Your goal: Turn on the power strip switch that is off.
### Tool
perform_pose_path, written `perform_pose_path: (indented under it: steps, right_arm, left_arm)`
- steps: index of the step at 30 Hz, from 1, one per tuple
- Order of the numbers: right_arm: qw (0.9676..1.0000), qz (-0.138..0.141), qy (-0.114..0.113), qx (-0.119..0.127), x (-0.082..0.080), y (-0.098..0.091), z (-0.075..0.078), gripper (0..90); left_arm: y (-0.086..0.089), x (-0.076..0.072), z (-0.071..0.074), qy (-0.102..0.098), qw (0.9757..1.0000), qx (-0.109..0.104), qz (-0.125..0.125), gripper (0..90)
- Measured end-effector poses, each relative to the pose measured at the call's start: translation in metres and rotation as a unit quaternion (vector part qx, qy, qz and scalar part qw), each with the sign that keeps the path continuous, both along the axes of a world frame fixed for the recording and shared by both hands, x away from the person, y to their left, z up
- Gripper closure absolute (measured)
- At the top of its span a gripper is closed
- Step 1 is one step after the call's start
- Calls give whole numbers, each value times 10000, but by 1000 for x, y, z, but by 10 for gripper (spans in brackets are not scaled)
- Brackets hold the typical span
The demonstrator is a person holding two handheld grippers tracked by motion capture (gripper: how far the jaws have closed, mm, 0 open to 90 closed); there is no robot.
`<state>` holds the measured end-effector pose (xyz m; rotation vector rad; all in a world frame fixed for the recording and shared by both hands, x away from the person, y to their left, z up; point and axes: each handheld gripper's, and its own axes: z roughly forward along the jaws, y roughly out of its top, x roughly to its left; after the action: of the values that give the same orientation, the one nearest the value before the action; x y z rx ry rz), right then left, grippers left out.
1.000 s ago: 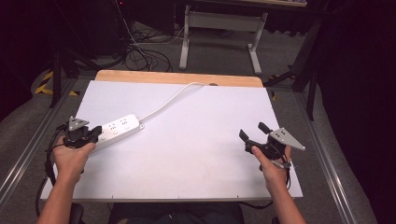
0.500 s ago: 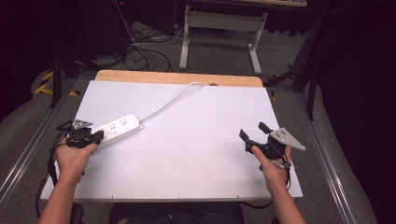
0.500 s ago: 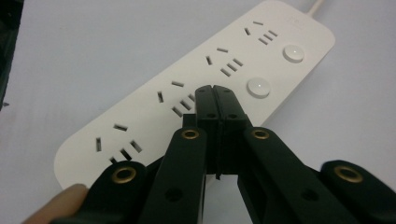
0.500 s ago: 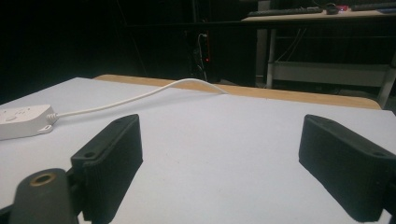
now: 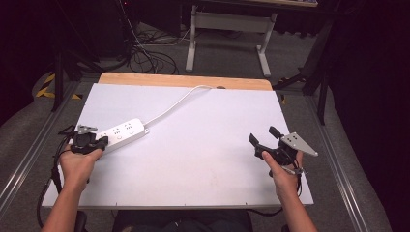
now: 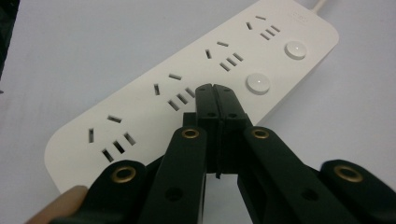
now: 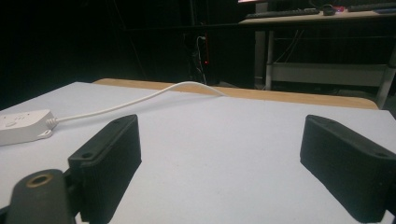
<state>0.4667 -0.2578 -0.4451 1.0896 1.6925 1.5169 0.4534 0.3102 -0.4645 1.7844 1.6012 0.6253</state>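
Covering most of the high view: white table top (image 5: 203, 159), bare wood strip (image 5: 183, 80) along its far edge
Table in gripper views: same white surface (image 6: 70, 56) under the strip, and (image 7: 224, 140) running out to the wood edge
Power strip: white, four socket groups, two round buttons, lying flat on the table's left part (image 5: 121, 135), angled with its cord end toward the table centre; seen close in the left gripper view (image 6: 187, 84), its cord end at the left edge of the right gripper view (image 7: 21, 125)
Cord: white cord (image 5: 176, 104) runs from the strip's far end up to the wood edge in a loose curve (also seen arcing across the right gripper view (image 7: 140, 99))
Left hand: left hand (image 5: 77, 162) at the table's left side, wrapped around its gripper
Right hand: right hand (image 5: 283, 169) near the table's right front corner, well apart from the strip
Left gripper: left gripper (image 5: 99, 143) at the near end of the strip; jaws pressed together with nothing between them, tips (image 6: 216, 95) over the strip's top face beside a round button (contact cannot tell)
Right gripper: right gripper (image 5: 262, 140) held above bare table, jaws spread wide, nothing between them (image 7: 219, 158)
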Motion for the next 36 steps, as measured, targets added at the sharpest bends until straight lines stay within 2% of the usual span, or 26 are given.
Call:
perform_pose_path:
  steps: [7,11,12,14,16,18,23,36]
  right_arm:
    - [10000,-11,-18,21,0,-1,0,131]
    - [10000,-14,-20,19,0,-1,1,131]
    - [10000,-12,-20,24,0,-1,1,131]
    - [10000,-10,-17,9,0,-1,1,131]
    - [10000,-9,-15,11,0,-1,1,131]
    - [10000,2,-27,25,0,-1,1,131]
    - [10000,-9,-16,18,0,-1,1,130]
    - [10000,-53,-36,54,-2,-2,2,131]
  left_arm:
    - [-1,0,-1,-5,10000,50,-14,900]
    - [-4,0,-1,40,9999,136,24,900]
    - [-5,1,-1,59,9997,222,28,900]
    - [-6,1,-1,59,9997,220,32,900]
    - [-2,1,-1,76,10000,45,45,900]
    - [-2,1,-2,63,10000,9,42,900]
    - [-4,1,-1,49,9998,173,26,900]
    - [-4,1,-1,60,9999,146,15,900]
